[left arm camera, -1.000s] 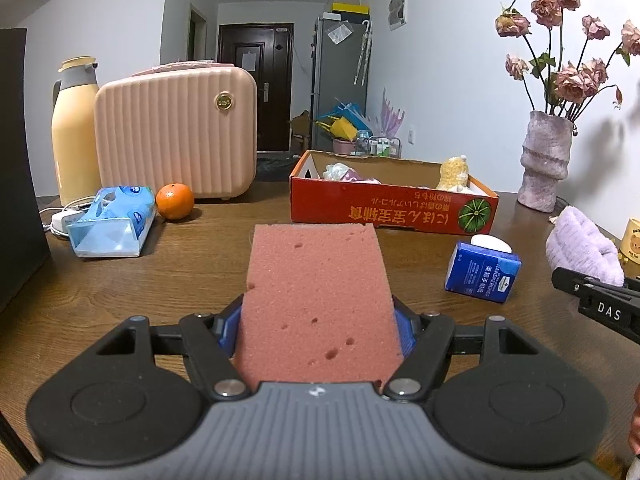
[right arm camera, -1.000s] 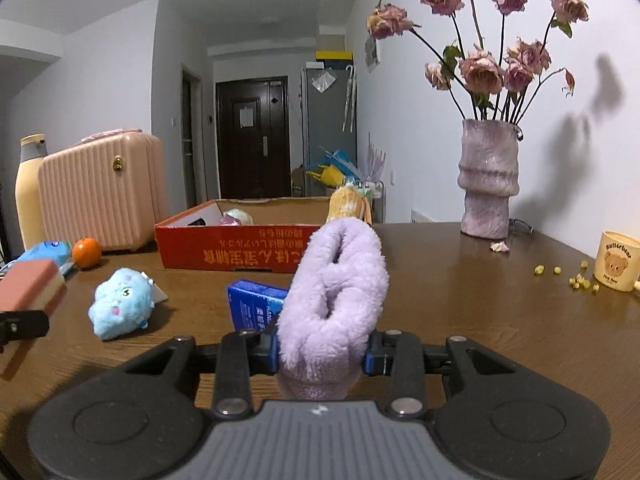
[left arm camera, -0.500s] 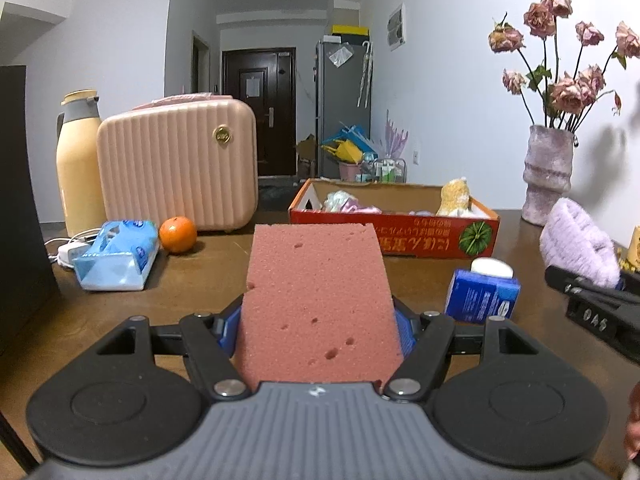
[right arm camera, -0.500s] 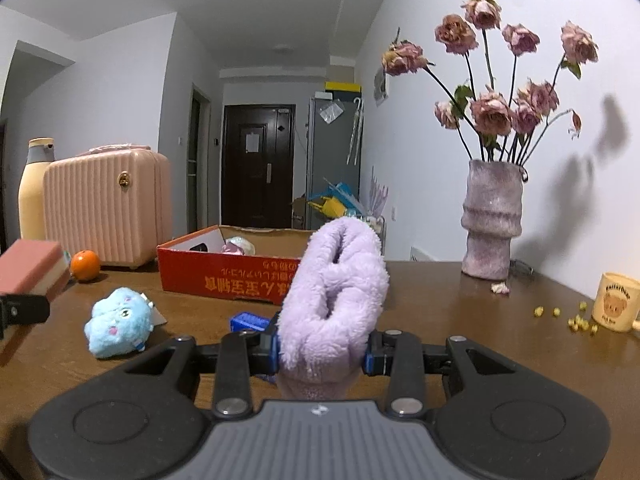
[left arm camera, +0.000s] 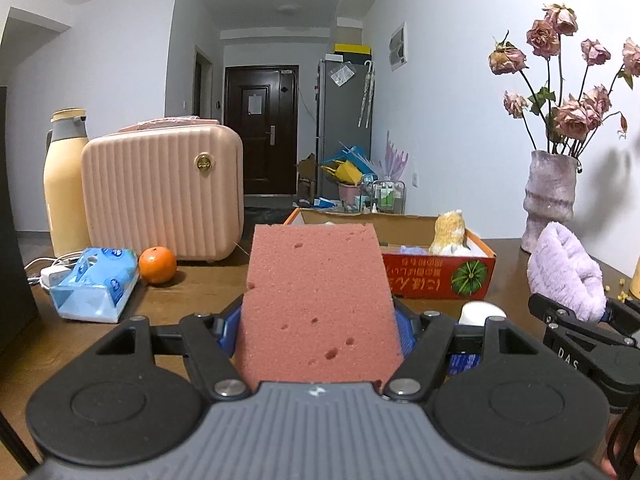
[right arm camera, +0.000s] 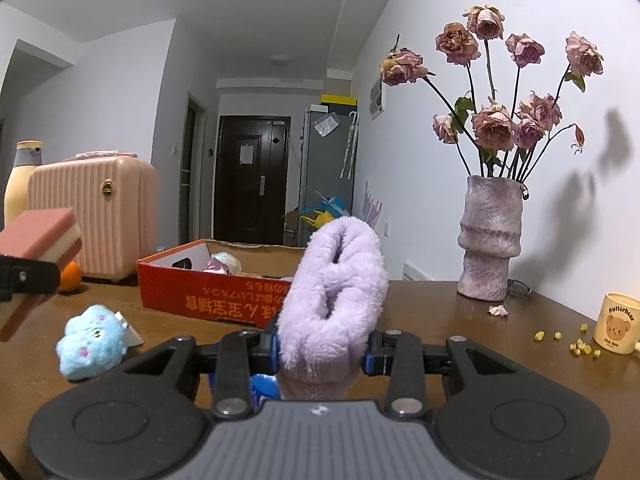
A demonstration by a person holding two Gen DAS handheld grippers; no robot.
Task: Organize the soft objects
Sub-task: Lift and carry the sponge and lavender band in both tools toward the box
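My left gripper [left arm camera: 318, 322] is shut on a pink sponge [left arm camera: 316, 300] and holds it above the wooden table, short of the red cardboard box [left arm camera: 436, 278]. The sponge also shows at the left edge of the right wrist view [right arm camera: 40, 236]. My right gripper [right arm camera: 322, 354] is shut on a fluffy lilac slipper [right arm camera: 334, 304], also raised; the slipper shows in the left wrist view [left arm camera: 564, 270]. The red box [right arm camera: 208, 298] holds a yellow plush [left arm camera: 448, 232] and other soft items. A light blue plush toy [right arm camera: 90, 340] lies on the table before the box.
A pink suitcase [left arm camera: 160, 196], a yellow flask [left arm camera: 64, 184], a tissue pack [left arm camera: 96, 284] and an orange [left arm camera: 157, 265] stand at the left. A vase of dried roses [right arm camera: 490, 236] and a bear mug [right arm camera: 618, 322] stand at the right. A blue carton [left arm camera: 464, 360] lies under the grippers.
Both grippers have risen with their loads and tilted up; the table and box have sunk lower in both views. Both grips are unchanged.
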